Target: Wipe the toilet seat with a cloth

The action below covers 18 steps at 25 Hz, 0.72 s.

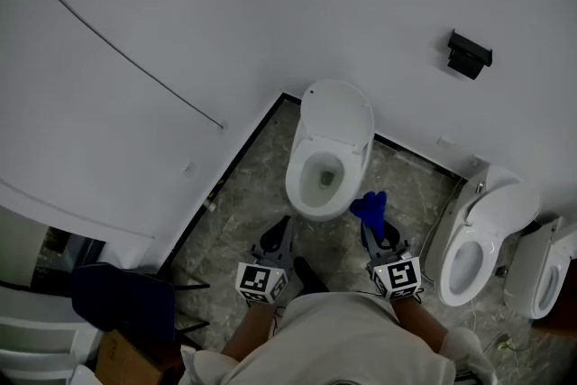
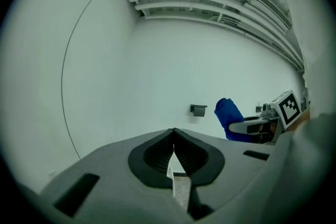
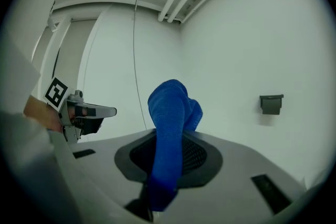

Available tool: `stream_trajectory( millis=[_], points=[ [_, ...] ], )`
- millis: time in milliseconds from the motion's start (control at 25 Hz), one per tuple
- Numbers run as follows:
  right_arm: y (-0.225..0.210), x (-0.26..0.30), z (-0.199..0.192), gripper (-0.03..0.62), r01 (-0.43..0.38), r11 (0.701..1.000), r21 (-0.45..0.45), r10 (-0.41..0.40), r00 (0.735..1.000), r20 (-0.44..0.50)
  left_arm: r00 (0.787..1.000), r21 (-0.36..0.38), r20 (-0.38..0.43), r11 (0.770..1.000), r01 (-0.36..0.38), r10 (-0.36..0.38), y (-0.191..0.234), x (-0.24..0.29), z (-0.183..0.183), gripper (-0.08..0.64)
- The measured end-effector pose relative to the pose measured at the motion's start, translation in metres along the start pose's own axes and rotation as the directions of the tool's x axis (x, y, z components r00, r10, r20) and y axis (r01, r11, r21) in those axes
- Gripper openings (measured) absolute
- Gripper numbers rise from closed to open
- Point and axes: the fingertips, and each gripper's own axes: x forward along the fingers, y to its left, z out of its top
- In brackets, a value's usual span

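A white toilet [image 1: 306, 194] stands against the wall with its lid [image 1: 336, 111] raised and the bowl open. My right gripper [image 1: 370, 226] hangs just right of the bowl's front, shut on a blue cloth [image 1: 370, 209] that sticks up from its jaws. In the right gripper view the blue cloth [image 3: 169, 118] fills the gap between the jaws. My left gripper [image 1: 283, 226] hovers in front of the bowl, shut, with nothing in it; its jaw tips meet in the left gripper view [image 2: 174, 136]. From there the blue cloth [image 2: 228, 112] shows off to the right.
A second toilet [image 1: 482, 234] and a third fixture [image 1: 544, 273] stand to the right. On the wall hangs a black box [image 1: 469, 54]. At lower left are a dark blue seat [image 1: 122, 297] and a cardboard box [image 1: 126, 361]. The floor [image 1: 243, 207] is marbled grey.
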Motion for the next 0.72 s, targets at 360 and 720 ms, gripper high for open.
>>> stream_trajectory(
  millis=[360, 720],
  points=[
    [0.013, 0.083, 0.015, 0.069, 0.104, 0.994, -0.013, -0.105, 0.994, -0.021, 0.996, 0.005, 0.000, 0.996, 0.085, -0.085, 0.097, 0.042, 0.007, 0.008],
    [0.015, 0.126, 0.025, 0.069, 0.107, 0.993, -0.045, -0.107, 0.994, -0.007, 0.995, -0.023, 0.026, 0.995, 0.098, -0.098, 0.133, 0.060, 0.009, 0.008]
  ],
)
